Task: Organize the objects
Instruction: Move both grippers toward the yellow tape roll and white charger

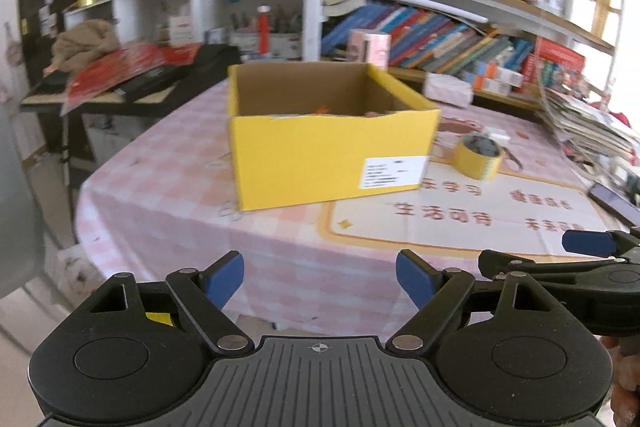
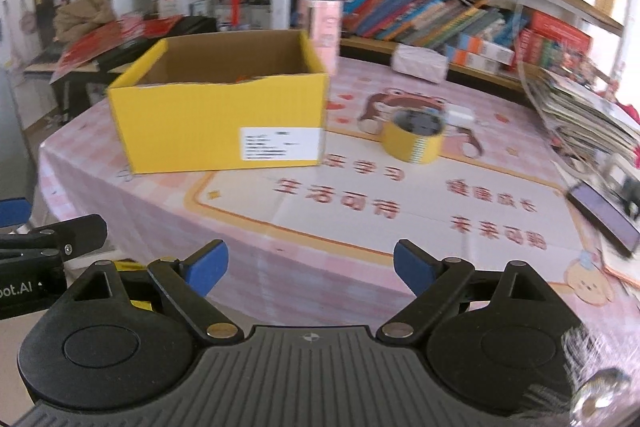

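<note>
One tape roll [image 2: 413,142] beyond hand-held gripper [image 2: 308,269].

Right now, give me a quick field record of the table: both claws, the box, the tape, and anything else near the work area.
left claw: open, holding nothing, at the near table edge
right claw: open, holding nothing, beside the left one
yellow box: open top, upright on the table, white label on its near face; contents mostly hidden
tape roll: yellow, lying flat on the mat, right of the box, apart from it
phone: dark, at the table's right edge
pink carton: upright behind the box
tablecloth: pink checked
</note>
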A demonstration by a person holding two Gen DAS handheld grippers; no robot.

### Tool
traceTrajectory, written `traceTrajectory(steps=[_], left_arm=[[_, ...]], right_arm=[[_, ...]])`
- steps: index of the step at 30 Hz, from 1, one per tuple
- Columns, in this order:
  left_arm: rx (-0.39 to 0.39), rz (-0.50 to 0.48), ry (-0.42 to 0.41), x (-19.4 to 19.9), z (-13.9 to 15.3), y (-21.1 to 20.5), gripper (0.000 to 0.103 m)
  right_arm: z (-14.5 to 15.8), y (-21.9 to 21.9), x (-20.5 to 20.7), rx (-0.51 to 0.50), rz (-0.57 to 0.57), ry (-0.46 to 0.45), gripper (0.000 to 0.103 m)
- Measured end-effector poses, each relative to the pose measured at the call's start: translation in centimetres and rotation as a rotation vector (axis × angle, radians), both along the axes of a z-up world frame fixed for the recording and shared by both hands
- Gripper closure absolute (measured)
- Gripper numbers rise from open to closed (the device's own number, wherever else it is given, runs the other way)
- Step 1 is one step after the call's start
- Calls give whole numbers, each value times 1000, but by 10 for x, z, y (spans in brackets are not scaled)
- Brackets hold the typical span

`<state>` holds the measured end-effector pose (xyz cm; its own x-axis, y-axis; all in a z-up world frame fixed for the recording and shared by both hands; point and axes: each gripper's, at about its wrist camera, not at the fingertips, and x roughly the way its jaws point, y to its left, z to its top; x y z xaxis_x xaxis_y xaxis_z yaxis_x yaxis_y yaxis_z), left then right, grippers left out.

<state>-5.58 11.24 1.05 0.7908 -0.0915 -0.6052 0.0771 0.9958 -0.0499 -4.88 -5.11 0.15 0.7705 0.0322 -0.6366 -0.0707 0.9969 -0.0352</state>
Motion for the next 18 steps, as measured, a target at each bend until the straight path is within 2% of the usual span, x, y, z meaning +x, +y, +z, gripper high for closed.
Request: traceTrajectory(steps=[18], left_arm=[[-1, -218, 23, 45, -8, -79, 18]], right_arm=[[-5, -81, 9, -8, -239, 27, 13]])
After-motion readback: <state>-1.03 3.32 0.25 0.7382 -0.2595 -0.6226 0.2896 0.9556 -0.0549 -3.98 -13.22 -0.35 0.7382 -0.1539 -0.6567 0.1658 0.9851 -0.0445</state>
